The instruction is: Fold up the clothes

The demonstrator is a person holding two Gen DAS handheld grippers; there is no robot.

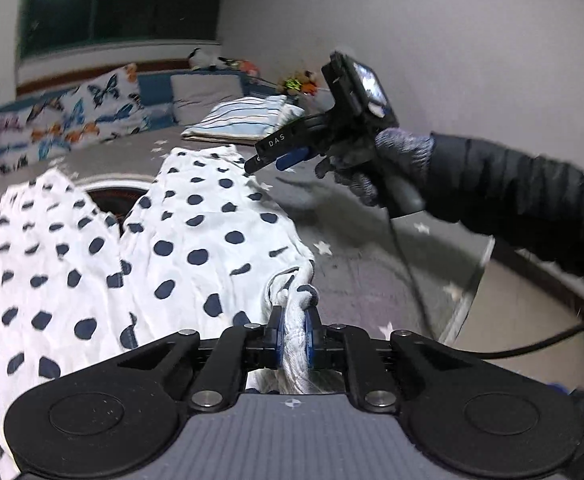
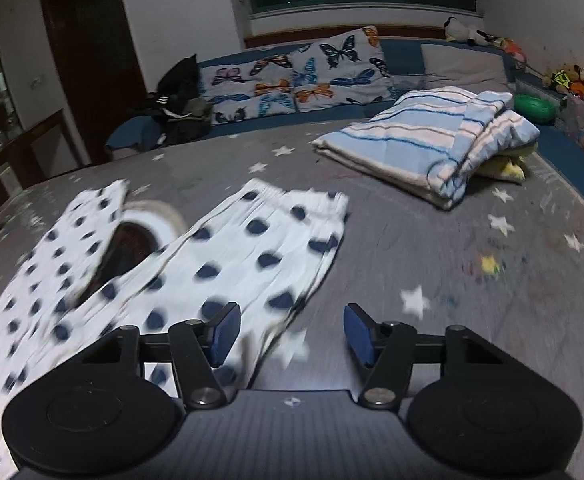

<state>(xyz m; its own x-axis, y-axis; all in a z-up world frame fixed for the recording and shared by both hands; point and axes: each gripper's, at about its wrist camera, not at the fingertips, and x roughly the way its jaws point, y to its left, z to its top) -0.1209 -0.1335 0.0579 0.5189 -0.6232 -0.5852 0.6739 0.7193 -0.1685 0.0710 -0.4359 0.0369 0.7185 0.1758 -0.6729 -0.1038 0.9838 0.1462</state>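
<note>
White cotton with navy dots: spotted trousers spread on grey star-print bed cover, two legs parted over a dark round patch.

Left wrist view only: left gripper clenched on a bunched corner of the trousers, cloth pinched between blue pads and trailing back under the body. Also only here: right gripper seen from outside, held by a gloved hand in a dark sleeve, raised clear of the cloth near its far edge; jaw gap not readable from this angle.

Right wrist view only: right gripper released, pads well apart, nothing between them, hovering over the near right edge of the trousers. Gathered waistband visible at far end.

Long axis of trousers runs from near left to far right in the right view; waistband pointing away toward the butterfly pillows. Folded striped blanket lying well apart, beyond and right.
</note>
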